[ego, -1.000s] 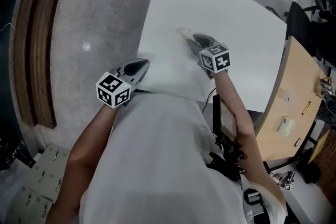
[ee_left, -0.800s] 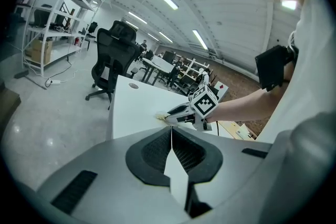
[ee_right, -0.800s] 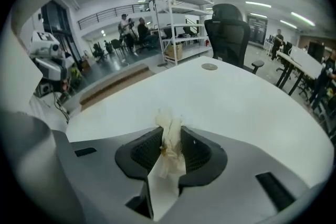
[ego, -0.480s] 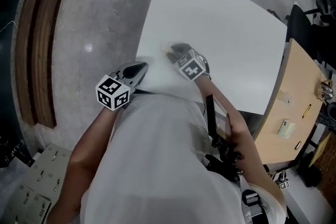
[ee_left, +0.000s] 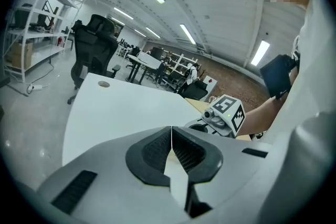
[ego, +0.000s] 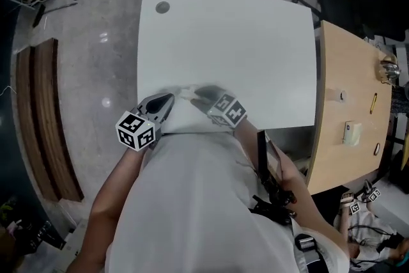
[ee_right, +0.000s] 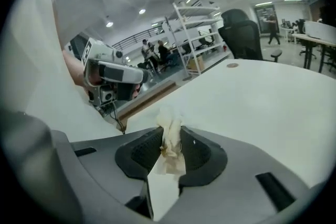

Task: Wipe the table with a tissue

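- Two grippers here, but only the right gripper [ego: 203, 96] is doing any work; its jaws are part-closed and clamped on the tissue [ee_right: 169, 119], a crumpled wad with a tuft poking out past the tips
- the tissue is down at the near edge of the table [ego: 223, 41], close to the person's body and toward the left corner; the head view is blurry there, so I can't swear it's actually pressed on the surface
- left gripper [ee_left: 171, 129] has its jaws together with nothing between them; it hangs just beside the table's near left corner, close to the right one, not touching the tissue
- my take on wiping well: keep the squeeze firm so the wad doesn't slide out; tilt so the tuft rubs the top, not the plastic tips; go in long overlapping passes
- I'd also keep the left one clear of the wiping path; nothing on the white top shows which bits are already wiped
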Motion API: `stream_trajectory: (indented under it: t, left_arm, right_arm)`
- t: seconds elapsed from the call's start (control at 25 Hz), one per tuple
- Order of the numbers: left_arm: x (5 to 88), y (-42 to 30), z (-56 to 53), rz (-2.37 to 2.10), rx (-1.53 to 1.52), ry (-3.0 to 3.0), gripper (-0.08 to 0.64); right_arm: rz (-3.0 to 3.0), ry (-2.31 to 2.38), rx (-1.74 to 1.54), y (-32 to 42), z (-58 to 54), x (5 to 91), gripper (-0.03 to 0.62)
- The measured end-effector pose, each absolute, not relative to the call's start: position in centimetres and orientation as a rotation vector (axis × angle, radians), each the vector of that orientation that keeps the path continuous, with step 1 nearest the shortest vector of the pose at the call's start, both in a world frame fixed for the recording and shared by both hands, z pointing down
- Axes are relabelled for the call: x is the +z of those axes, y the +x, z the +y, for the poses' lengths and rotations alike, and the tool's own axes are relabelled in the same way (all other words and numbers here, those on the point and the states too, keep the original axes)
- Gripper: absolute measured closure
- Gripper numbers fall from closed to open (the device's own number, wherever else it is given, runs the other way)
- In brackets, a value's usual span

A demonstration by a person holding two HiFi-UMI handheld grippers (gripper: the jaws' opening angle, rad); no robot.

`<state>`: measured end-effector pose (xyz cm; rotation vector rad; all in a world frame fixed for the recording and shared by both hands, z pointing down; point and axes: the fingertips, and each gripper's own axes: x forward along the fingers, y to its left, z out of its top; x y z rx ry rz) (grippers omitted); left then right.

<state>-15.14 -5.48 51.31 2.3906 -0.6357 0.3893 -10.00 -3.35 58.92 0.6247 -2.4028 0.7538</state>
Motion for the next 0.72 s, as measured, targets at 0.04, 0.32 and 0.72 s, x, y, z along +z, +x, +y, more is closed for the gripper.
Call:
stream_trajectory:
  t: [0.04, 0.32, 0.72]
  left_arm:
    - [51.2, -14.0, -5.4, -0.619, 0.393, 2.404, 0.552]
    - [49.3, -8.0, -5.0, -0.584, 0.374, 2.478, 0.552]
    - [48.3, -5.2, -1.9, -0.463, 0.411, 2.565, 0.552]
  right_arm:
    - [-2.416, 0.681, 0.759, -8.3, -3.3, 58.5, 0.489]
    - [-2.463, 1.143, 0.811, 3.6, -2.7, 55.7, 0.488]
    - [-2.423, 1.583, 0.738, 11.8, 2.4, 50.5, 0.489]
